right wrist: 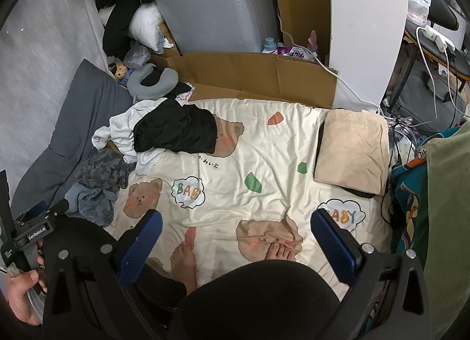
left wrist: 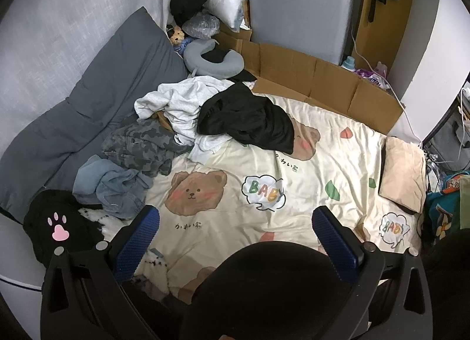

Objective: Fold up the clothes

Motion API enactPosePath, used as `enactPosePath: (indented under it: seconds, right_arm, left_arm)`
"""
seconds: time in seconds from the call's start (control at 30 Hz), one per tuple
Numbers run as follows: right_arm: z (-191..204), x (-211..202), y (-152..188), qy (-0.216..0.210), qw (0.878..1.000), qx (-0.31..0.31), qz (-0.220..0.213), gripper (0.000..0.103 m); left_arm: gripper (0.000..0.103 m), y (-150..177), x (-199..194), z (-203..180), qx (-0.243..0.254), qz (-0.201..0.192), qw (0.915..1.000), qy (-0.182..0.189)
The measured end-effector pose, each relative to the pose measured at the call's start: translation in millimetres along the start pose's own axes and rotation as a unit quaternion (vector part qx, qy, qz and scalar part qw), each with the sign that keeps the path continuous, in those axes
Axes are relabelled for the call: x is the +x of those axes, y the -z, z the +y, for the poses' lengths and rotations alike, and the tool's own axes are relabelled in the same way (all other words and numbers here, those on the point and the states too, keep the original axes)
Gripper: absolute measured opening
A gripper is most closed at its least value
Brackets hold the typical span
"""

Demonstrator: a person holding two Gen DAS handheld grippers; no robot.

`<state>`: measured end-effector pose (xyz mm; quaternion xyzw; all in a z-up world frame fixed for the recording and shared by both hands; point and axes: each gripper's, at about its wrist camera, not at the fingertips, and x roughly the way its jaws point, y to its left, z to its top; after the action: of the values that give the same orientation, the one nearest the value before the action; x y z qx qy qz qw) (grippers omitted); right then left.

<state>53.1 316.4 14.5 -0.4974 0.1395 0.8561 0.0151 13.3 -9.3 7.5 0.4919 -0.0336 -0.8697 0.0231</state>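
Both grippers are hanging above a cream bear-print sheet (left wrist: 293, 169) with nothing between their blue pads: the left gripper (left wrist: 235, 240) is standing spread wide, and the right gripper (right wrist: 236, 240) is likewise gaping open and empty. The clothes are lying in a heap at the sheet's far left corner. A black garment (left wrist: 249, 119) is draping over the top of the heap, a white garment (left wrist: 182, 105) is bunching up beside and under it, a camouflage piece (left wrist: 141, 143) is sitting nearer along the sheet's left edge, and a blue denim piece (left wrist: 114, 184) is crumpling nearest of all. A folded beige garment (right wrist: 352, 149) is resting flat at the sheet's right edge, on top of something dark and thin. A flattened cardboard box (left wrist: 323, 81) is lining the sheet's far edge; it is holding nothing visible. A grey pillow (left wrist: 88, 99) is leaning left of the sheet. In the right wrist view, a person's bare feet (right wrist: 183, 255) are standing on the sheet's near part, and a hand (right wrist: 20, 296) is gripping the left tool's handle.
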Motion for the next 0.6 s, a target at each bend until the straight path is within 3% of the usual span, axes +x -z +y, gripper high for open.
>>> enactPosePath:
  seconds: [0.2, 0.33, 0.6]
  right_arm:
    - [1.1, -4.7, -0.5, 0.008, 1.000, 0.003, -0.007, 0.102]
    - [2.1, -8.0, -3.8, 0.007, 1.000, 0.007, -0.012, 0.102]
    - [18.6, -8.2, -21.5, 0.004, 1.000, -0.006, -0.013, 0.102]
  left_arm:
    - [0.103, -4.0, -12.1, 4.8, -0.016, -0.008, 0.9988, 0.045]
    - [0.103, -7.9, -11.3, 5.3, 0.000, -0.003, 0.9991, 0.042]
    - [0.103, -24.7, -13.0, 26.4, -0.014, -0.006, 0.9991, 0.040]
